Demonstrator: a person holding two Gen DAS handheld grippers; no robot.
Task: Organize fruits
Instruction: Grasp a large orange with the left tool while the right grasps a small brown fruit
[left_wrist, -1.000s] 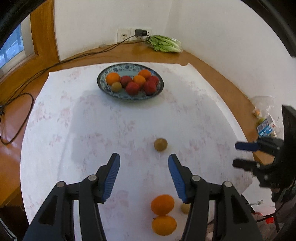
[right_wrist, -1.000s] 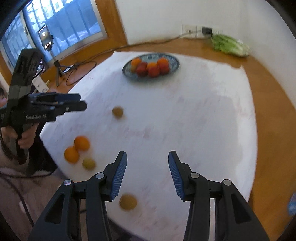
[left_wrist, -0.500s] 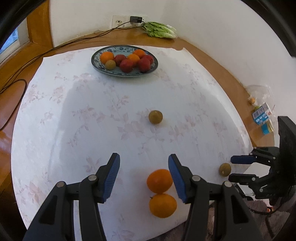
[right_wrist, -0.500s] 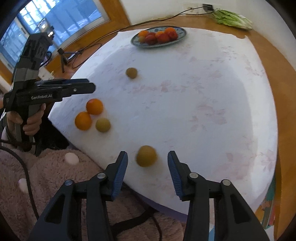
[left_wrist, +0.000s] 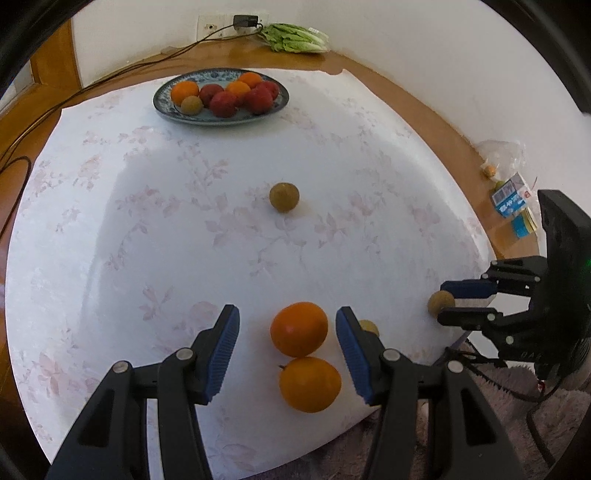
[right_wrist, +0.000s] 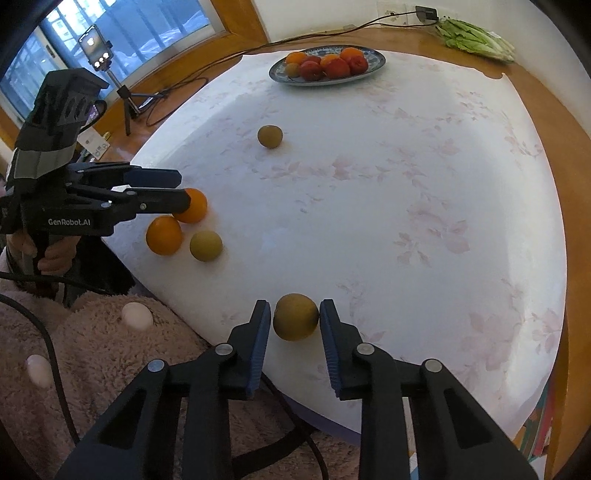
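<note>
Table: your white floral cloth (left_wrist: 221, 221) over wood, plate (left_wrist: 221, 96) at the far edge.
Right gripper (right_wrist: 293, 325): clamped on a pear (right_wrist: 295, 316), well short of the plate.
Left gripper (left_wrist: 288, 345): apart around an orange (left_wrist: 298, 328).
Hidden: another pear (left_wrist: 368, 326), partly behind your left finger.

A plate (left_wrist: 221, 120) of fruit is set at the far side of the tabletop (left_wrist: 388, 155), near the wall. Behind it, lettuce (left_wrist: 295, 38) is laid by a wall socket (left_wrist: 210, 26). One small round fruit (left_wrist: 283, 197) is placed alone at the middle of the tabletop. At the near edge, two oranges are found touching, the farther orange (left_wrist: 298, 328) ahead of the nearer orange (left_wrist: 309, 384), with a small fruit (right_wrist: 205, 246) just beside them. Farther right along that edge, another round fruit (right_wrist: 295, 316) is found between the right tongs (right_wrist: 293, 328). The farther orange lies between the left tongs (left_wrist: 286, 354). A carton (left_wrist: 511, 195) is left at the tabletop's right rim.
</note>
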